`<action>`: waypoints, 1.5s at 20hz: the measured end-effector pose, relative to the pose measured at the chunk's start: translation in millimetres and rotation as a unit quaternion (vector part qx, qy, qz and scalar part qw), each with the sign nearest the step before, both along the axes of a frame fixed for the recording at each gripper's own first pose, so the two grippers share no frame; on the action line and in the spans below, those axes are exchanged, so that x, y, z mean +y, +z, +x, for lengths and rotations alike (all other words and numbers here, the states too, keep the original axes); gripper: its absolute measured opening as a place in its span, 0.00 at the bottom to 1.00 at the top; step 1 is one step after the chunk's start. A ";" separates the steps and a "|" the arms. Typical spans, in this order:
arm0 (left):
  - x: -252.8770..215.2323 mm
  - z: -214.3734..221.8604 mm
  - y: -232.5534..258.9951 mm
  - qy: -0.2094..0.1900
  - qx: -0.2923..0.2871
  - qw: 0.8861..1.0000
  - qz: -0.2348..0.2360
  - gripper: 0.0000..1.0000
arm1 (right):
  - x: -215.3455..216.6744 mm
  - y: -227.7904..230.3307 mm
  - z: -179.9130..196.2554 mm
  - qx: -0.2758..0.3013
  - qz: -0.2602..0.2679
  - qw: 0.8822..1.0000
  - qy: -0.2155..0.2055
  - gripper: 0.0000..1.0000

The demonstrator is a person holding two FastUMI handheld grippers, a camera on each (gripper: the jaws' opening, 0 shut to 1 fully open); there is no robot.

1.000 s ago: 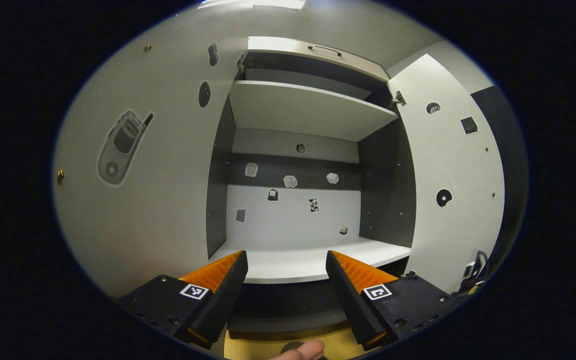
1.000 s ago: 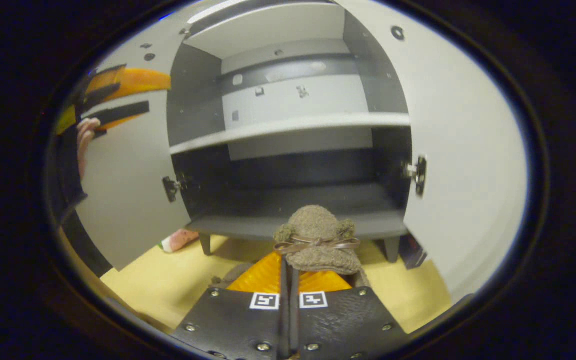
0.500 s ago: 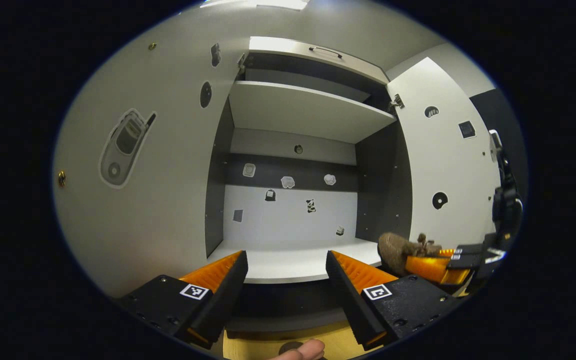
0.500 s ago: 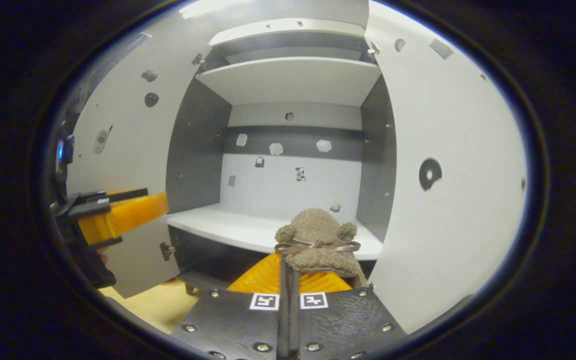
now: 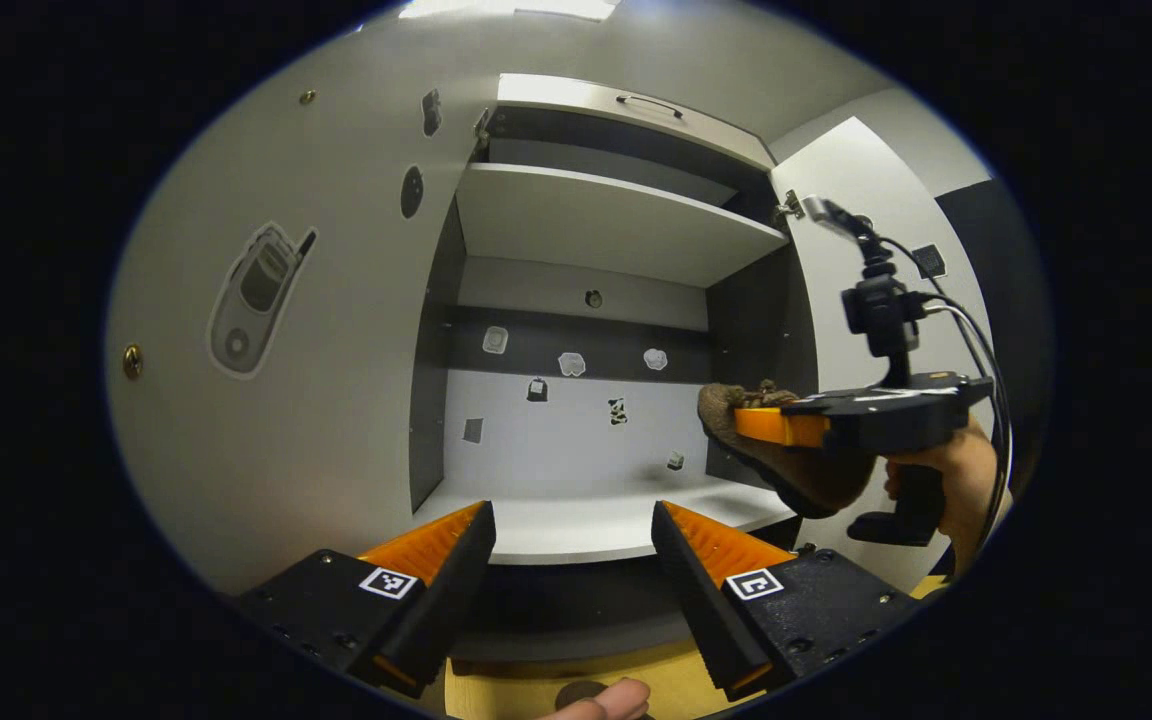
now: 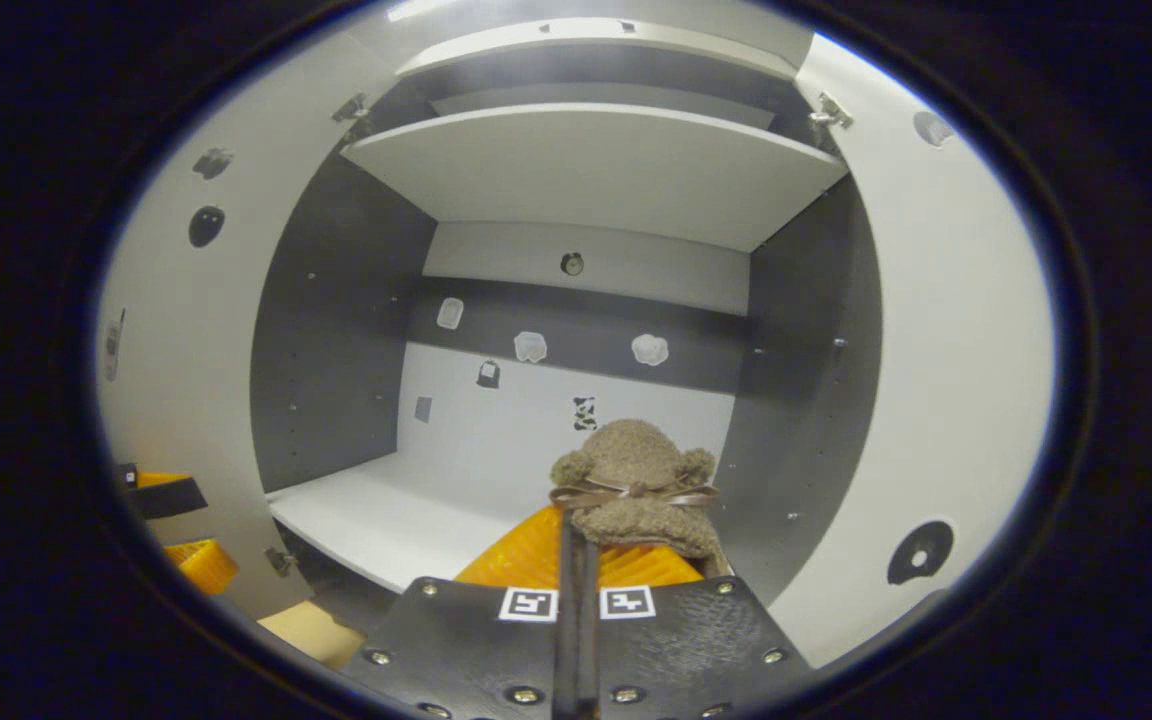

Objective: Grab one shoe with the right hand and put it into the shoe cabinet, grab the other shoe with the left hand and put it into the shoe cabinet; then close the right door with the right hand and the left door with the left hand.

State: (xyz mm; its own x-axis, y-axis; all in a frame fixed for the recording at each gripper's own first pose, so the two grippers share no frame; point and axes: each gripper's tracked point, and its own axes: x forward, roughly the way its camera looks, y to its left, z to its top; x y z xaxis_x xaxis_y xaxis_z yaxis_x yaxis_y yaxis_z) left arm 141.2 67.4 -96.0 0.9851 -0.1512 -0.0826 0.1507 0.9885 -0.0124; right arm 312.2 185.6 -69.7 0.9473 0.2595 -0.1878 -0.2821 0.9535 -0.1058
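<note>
While the left gripper (image 5: pixel 573 560) hangs low before the shoe cabinet (image 5: pixel 616 220) with its fingers spread apart and nothing between them, a strip of pale wooden floor (image 5: pixel 516 690) shows beneath it, along with a fingertip (image 5: pixel 606 700) at the bottom edge of the left gripper view. Beyond those fingers runs the white middle shelf (image 5: pixel 586 530), bare, with a second shelf (image 5: pixel 606 215) overhead and small stickers (image 5: pixel 571 363) scattered over the back panel. Both doors stand swung wide: the left door (image 5: pixel 286 350) carries a phone-shaped sticker, and the right door (image 5: pixel 886 300) sits at the far side of the opening. In front of the right door, a hand (image 5: pixel 946 470) holds the right gripper (image 6: pixel 576 545) level by its pistol handle, cables trailing from the mount on top. Its fingers are closed on the brown fuzzy shoe (image 6: pixel 636 490), which juts forward past the fingertips, bow uppermost, held in the air above the right end of the middle shelf, just at the cabinet's opening and not resting on anything.
</note>
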 end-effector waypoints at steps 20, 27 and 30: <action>-3.2 2.9 -7.8 0.016 0.011 1.000 -0.004 0.96 | 27.3 -96.5 74.3 0.097 -0.055 0.994 -0.018 0.99; -3.7 -11.4 5.9 0.025 -0.007 1.000 0.003 0.96 | 17.9 -22.3 13.6 -0.014 -0.009 0.999 -0.027 0.99; -0.1 -20.6 16.5 0.036 -0.022 0.999 0.005 0.96 | 6.9 -0.4 -29.0 -0.034 0.028 0.999 -0.016 0.99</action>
